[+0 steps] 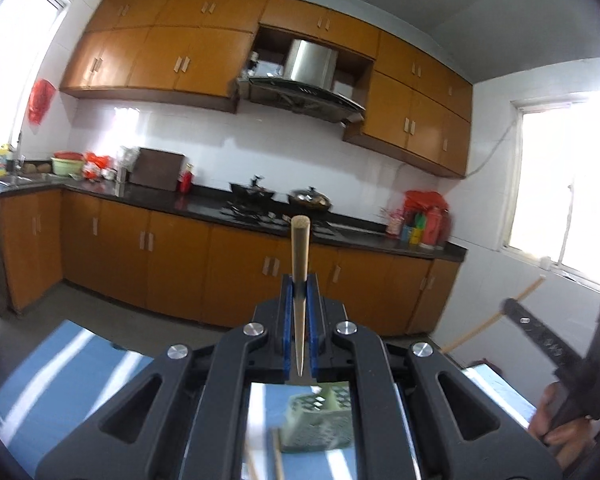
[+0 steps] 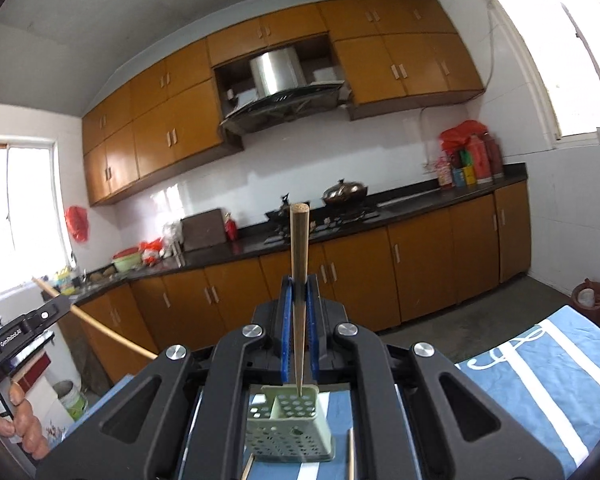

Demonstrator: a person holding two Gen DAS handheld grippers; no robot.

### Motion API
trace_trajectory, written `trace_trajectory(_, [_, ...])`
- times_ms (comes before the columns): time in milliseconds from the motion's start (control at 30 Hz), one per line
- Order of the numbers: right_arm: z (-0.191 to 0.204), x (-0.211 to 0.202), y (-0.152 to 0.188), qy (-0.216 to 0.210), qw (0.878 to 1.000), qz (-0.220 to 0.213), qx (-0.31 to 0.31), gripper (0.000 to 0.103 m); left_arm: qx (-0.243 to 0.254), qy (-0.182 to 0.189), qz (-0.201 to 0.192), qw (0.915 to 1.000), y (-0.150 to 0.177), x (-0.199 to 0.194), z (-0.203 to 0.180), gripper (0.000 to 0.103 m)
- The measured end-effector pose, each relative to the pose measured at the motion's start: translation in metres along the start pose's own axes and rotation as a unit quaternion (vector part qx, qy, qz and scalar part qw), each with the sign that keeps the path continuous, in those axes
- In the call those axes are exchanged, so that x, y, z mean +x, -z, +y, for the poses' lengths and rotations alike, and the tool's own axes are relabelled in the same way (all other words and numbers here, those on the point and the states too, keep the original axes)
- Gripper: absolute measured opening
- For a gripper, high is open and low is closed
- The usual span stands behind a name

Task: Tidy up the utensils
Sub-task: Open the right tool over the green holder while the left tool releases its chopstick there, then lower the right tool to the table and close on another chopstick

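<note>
My left gripper [image 1: 300, 286] is shut on a wooden chopstick [image 1: 300, 256] that stands along the fingers, thick end up. My right gripper [image 2: 299, 286] is shut on another wooden chopstick [image 2: 299, 264], thin tip down over the pale green perforated utensil holder [image 2: 290, 424]. The holder stands on a blue and white striped cloth [image 2: 540, 372]. It also shows in the left wrist view [image 1: 316, 420], below the gripper. More chopsticks [image 2: 351, 454] lie on the cloth beside the holder. The right gripper with its chopstick [image 1: 496, 316] shows at the right of the left wrist view.
Behind is a kitchen with orange cabinets [image 1: 172, 256], a dark counter [image 1: 204, 200] with pots on a stove [image 1: 308, 198], bottles [image 1: 424, 224] and a range hood [image 1: 304, 80]. A window [image 1: 568, 196] is on the right wall. A small bucket [image 2: 73, 400] stands on the floor.
</note>
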State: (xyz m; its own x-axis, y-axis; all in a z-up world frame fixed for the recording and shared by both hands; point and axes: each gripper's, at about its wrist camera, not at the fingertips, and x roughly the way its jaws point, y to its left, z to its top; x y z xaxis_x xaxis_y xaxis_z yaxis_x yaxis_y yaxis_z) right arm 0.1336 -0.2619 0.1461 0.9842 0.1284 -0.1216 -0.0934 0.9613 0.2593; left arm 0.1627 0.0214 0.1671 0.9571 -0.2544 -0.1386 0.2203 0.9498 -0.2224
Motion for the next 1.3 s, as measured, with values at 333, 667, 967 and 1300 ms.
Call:
trace_trajectory(333, [-0.001, 0.036, 0.038, 0.012, 0.997, 0.075, -0.003, 0.008, 0.007, 0.001, 0.054, 0.9985, 0.045, 0.045, -0.012, 0.008])
trace_trajectory(667, [0.001, 0.047, 0.051, 0.013, 0.993, 0.113, -0.007, 0.010, 0.003, -0.009, 0.098, 0.9951, 0.069, 0.070, -0.005, 0.017])
trace_trajectory(967, [-0.006, 0.021, 0.046, 0.025, 0.996, 0.090, -0.008, 0.041, -0.008, -0.023, 0.080, 0.9965, 0.063, 0.047, 0.012, 0.033])
trace_trajectory(1300, [-0.079, 0.016, 0.118, 0.120, 0.968, 0.218, 0.016, 0.040, 0.021, -0.108, 0.163, 0.9804, 0.124, 0.022, 0.070, 0.047])
